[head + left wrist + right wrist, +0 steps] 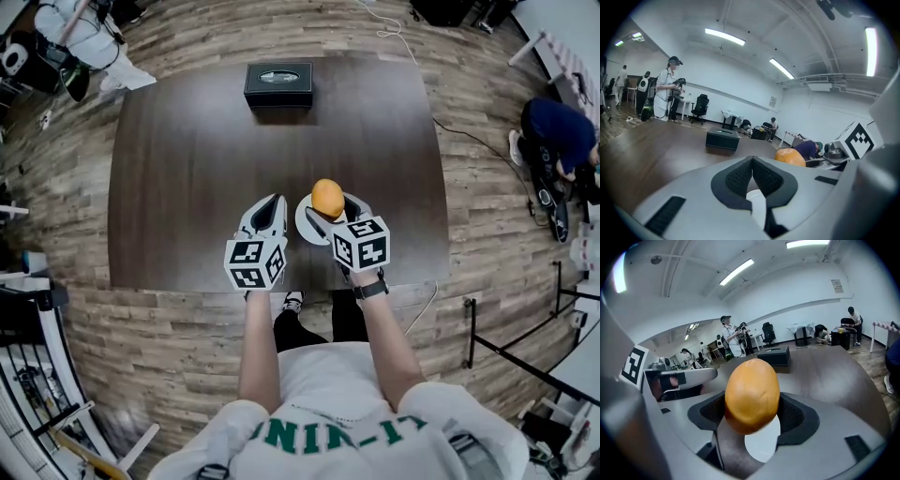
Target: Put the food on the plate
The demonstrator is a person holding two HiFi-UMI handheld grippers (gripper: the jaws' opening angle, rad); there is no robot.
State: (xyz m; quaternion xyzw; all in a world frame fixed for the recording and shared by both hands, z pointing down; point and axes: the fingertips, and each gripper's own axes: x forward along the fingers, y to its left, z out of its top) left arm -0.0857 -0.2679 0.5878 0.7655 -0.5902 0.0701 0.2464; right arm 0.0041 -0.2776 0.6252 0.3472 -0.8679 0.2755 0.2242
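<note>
Dark table [187,169] on a wood floor [487,187], box [278,84] at its far edge. Right gripper [333,211], half open, grips orange food [327,198] over the plate [302,227]; left gripper [270,204] is closed and empty.

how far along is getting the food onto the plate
Done: the orange oval food is picked up, clamped in the right gripper. In hand: it hangs right over the white plate, near the front edge of the table. Left: lower it and let go; no food lies on the plate yet. The left gripper, jaws together and empty, sits beside the plate.
</note>
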